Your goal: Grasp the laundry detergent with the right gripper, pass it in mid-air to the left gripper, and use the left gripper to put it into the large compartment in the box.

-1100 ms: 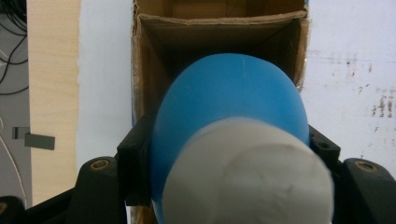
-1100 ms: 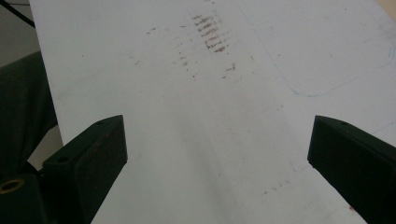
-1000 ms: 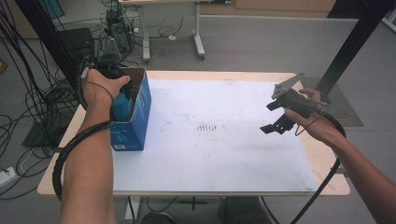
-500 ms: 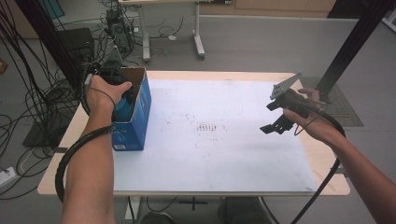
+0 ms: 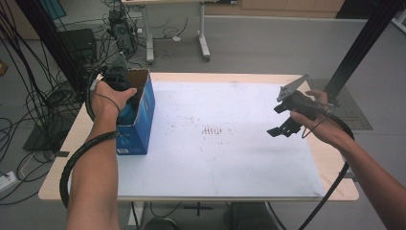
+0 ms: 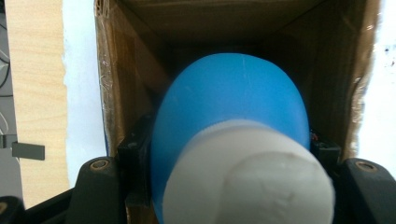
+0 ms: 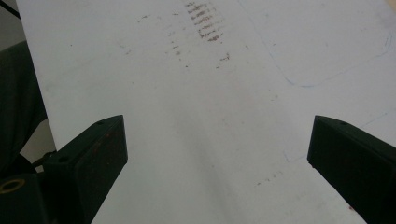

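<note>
Right now, left gripper (image 5: 125, 91): clamped on the blue bottle (image 6: 233, 116), white cap toward the camera
Bottle: inside the open blue box (image 5: 143, 115), long axis pointing down into it
Right gripper (image 5: 286, 125): spread wide, nothing held, hovering over the tabletop (image 5: 230, 158), well apart from the box

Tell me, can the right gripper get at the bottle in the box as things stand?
Probably not: the left gripper already clamps the blue bottle inside the narrow box, blocking its opening; the right gripper hangs open across the table.
</note>
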### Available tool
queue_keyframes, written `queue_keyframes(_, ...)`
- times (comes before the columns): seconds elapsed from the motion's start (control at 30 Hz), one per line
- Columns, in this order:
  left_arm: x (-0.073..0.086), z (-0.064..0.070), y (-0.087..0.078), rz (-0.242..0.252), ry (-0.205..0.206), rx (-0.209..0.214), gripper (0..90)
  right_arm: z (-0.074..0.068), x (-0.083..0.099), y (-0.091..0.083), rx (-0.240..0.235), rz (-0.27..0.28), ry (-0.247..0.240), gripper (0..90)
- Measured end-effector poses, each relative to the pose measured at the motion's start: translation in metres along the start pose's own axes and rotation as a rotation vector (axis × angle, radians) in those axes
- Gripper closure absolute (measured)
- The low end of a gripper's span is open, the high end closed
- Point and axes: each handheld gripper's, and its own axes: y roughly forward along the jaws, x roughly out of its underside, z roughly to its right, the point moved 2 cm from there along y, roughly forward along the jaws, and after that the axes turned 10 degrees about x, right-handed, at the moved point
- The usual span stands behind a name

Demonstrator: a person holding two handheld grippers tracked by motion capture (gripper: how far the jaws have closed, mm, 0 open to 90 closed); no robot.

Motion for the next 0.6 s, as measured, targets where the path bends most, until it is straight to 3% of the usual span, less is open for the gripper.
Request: queue_keyframes(0.6, 0.0010, 0.0012, 0.0094, -0.014, 0.014, -0.006, 36.5, 0.0007, -0.0042, -0.0020, 0.013, -0.014, -0.011, 4.9)
